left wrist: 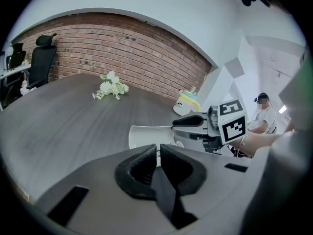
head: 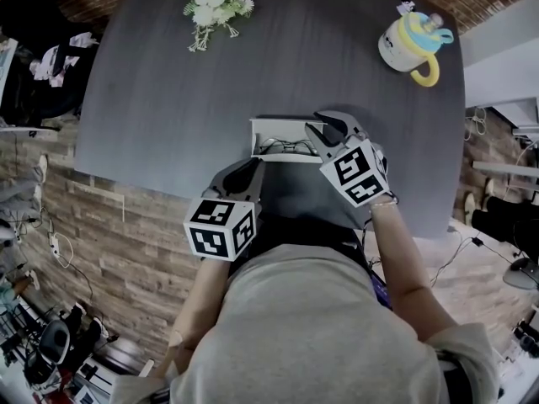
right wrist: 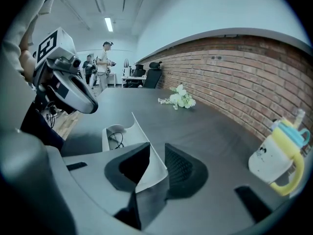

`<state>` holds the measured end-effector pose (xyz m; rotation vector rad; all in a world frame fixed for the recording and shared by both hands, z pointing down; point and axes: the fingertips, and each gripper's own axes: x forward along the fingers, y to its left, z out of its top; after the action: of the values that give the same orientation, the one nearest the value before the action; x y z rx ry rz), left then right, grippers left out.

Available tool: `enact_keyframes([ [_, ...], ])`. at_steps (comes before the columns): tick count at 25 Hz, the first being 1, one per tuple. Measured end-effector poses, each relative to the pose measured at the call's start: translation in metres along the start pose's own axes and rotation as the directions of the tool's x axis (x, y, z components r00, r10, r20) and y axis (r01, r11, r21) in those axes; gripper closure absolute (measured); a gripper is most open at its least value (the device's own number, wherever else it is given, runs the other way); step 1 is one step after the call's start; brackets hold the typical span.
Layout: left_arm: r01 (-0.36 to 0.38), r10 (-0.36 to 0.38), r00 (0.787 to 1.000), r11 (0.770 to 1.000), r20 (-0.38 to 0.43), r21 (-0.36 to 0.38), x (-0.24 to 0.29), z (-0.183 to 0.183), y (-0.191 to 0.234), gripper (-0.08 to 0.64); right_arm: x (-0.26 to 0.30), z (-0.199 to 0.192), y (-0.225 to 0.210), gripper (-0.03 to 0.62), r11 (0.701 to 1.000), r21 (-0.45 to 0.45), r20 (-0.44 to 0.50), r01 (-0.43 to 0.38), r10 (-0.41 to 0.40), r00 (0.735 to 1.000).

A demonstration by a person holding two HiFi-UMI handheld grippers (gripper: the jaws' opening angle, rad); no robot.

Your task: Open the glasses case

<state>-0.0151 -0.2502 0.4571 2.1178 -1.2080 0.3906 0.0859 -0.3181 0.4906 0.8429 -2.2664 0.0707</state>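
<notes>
A white glasses case (head: 282,130) stands open near the front edge of the dark table (head: 160,99), with thin dark-framed glasses (head: 282,147) inside. My right gripper (head: 324,137) is at the case's right end. In the right gripper view its jaws (right wrist: 157,153) are shut on the raised white lid (right wrist: 142,141), above the base (right wrist: 113,136). My left gripper (head: 248,172) reaches the case's near left corner. In the left gripper view its jaws (left wrist: 157,148) are closed to a thin slit in front of the case (left wrist: 146,133); whether they pinch its edge is hidden.
A bunch of white flowers (head: 217,7) lies at the far side of the table. A cream mug with a yellow handle (head: 410,45) stands at the far right. The table's front edge runs just under the case. People stand far off (right wrist: 105,62).
</notes>
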Motion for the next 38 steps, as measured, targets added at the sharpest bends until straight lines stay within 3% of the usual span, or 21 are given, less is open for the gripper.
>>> enact_keyframes([
  [18,0.01,-0.009,1.0,1.0,-0.021,0.004,0.013,0.0,-0.003,0.52,0.008,-0.009,-0.025,0.485,0.992,0.113,-0.021,0.05,-0.047,0.999],
  [27,0.008,-0.008,1.0,1.0,-0.019,0.021,0.011,0.001,-0.008,0.52,-0.005,-0.003,-0.025,0.466,0.979,0.189,0.038,0.072,-0.081,0.996],
  [31,0.013,-0.013,1.0,0.999,-0.013,0.034,0.011,0.004,-0.012,0.52,-0.019,0.001,-0.027,0.471,0.956,0.287,0.086,0.061,-0.089,0.992],
  [35,0.022,-0.022,1.0,0.998,-0.007,0.059,0.011,0.007,-0.019,0.52,-0.035,0.005,-0.023,0.498,0.902,0.432,0.153,-0.009,-0.063,0.986],
  [38,0.038,-0.038,0.999,0.996,0.003,0.083,0.01,0.012,-0.028,0.52,-0.05,0.012,-0.018,0.537,0.87,0.49,0.208,-0.061,-0.049,0.977],
])
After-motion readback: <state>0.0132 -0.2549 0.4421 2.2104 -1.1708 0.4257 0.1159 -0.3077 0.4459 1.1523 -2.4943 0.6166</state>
